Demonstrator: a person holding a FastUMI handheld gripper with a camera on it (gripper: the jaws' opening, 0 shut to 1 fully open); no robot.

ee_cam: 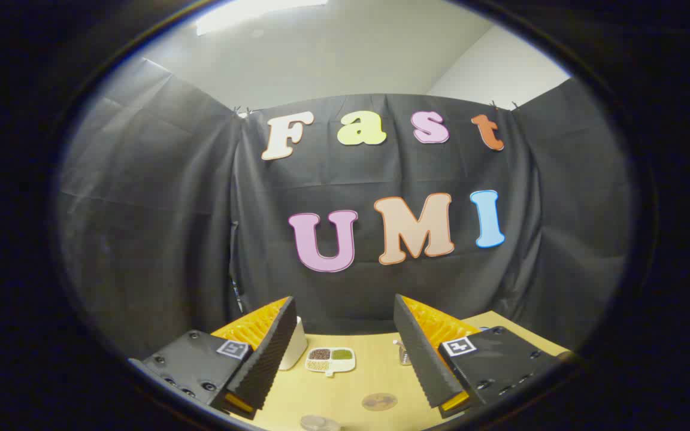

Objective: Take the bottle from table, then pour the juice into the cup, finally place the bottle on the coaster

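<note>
Above the pale wooden bench (351,383) I hold the fingers (345,347) level and spread wide, gripping nothing; beyond them sits a white divided dish (329,360).

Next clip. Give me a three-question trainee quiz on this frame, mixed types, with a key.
1. True or false: the gripper is shut on a bottle.
2. Multiple choice: what lies on the table between the jaws, just ahead of them? A) a spoon B) a divided dish of grains C) a book
3. Fill in: the white cup stands partly behind the ____ jaw.

Key: 1 false, the jaws stand open with nothing held; 2 B; 3 left.
</note>
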